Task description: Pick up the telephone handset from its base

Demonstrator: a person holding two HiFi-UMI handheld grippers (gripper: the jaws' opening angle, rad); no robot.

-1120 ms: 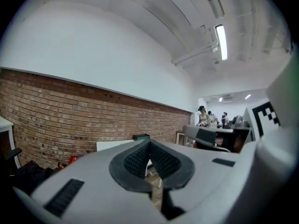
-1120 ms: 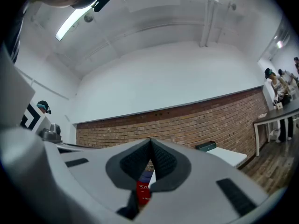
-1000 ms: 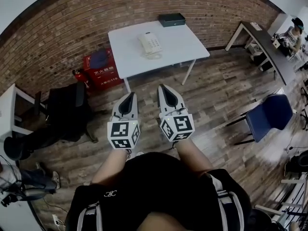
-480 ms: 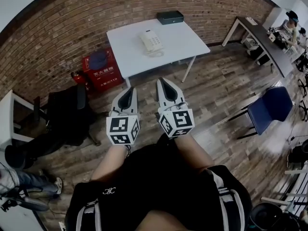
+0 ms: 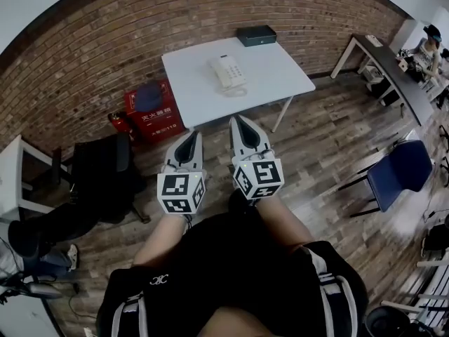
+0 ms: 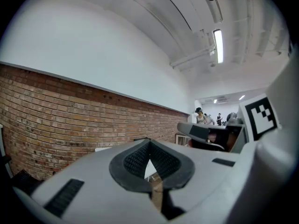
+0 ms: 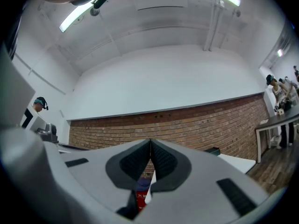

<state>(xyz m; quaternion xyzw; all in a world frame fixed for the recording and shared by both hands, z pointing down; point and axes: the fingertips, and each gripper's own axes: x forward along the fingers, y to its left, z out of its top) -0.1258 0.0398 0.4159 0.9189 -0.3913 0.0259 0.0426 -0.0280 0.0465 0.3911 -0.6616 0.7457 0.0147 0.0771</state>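
handset (image 5: 219,71) rests on its base (image 5: 232,69) on the white counter (image 5: 196,93); left claw (image 5: 190,136) and right claw (image 5: 237,121), both closed and empty, hang well short of it.

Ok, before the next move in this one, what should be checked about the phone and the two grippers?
1. Handset lying on the telephone base: ok.
2. Telephone base apart from the black box on the white table: ok.
3. Grippers within reach of the handset: not ok; the left gripper and right gripper are over the floor, short of the table.
4. Both grippers empty: ok.
5. Jaws open for a grasp: not ok; both pairs are together.
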